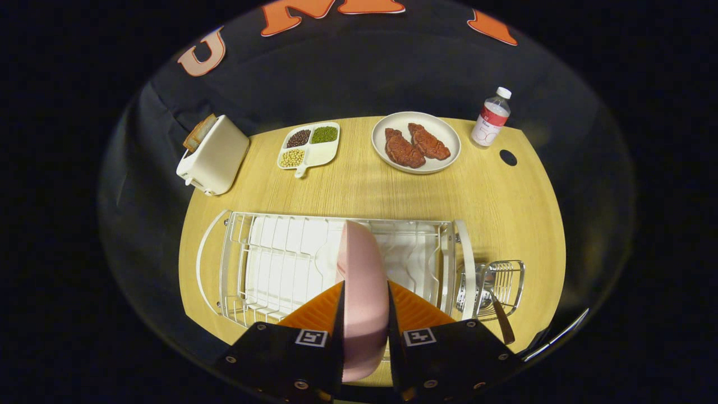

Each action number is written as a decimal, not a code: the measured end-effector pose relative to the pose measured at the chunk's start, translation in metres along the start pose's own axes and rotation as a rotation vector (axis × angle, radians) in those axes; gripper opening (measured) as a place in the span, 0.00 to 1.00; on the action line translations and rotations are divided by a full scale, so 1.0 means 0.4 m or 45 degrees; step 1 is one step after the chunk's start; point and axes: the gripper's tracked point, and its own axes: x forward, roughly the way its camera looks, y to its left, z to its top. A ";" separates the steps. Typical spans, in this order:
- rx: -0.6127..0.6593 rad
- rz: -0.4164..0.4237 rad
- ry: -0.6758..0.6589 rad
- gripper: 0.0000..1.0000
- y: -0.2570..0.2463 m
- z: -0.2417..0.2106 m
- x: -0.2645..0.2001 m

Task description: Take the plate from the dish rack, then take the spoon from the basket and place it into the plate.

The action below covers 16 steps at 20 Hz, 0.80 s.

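A pink plate [363, 280] stands on edge in the white wire dish rack [269, 264], and its rim runs between my two fingers. My gripper [364, 314] has one finger on each side of the plate and looks shut on it. To the right of the rack hangs a small wire basket [502, 280] with a spoon [499, 314] in it, the handle pointing out toward me.
Beyond the rack on the wooden table [359, 185] are a white toaster [213, 157] with bread, a divided dish of beans [309, 146], a white plate with two pieces of meat [416, 143] and a small bottle [491, 118].
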 end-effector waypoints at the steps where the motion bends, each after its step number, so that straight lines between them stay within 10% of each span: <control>1: -0.007 -0.026 -0.025 0.33 -0.006 0.007 -0.008; 16: -0.108 -0.039 -0.236 0.23 -0.024 -0.009 -0.187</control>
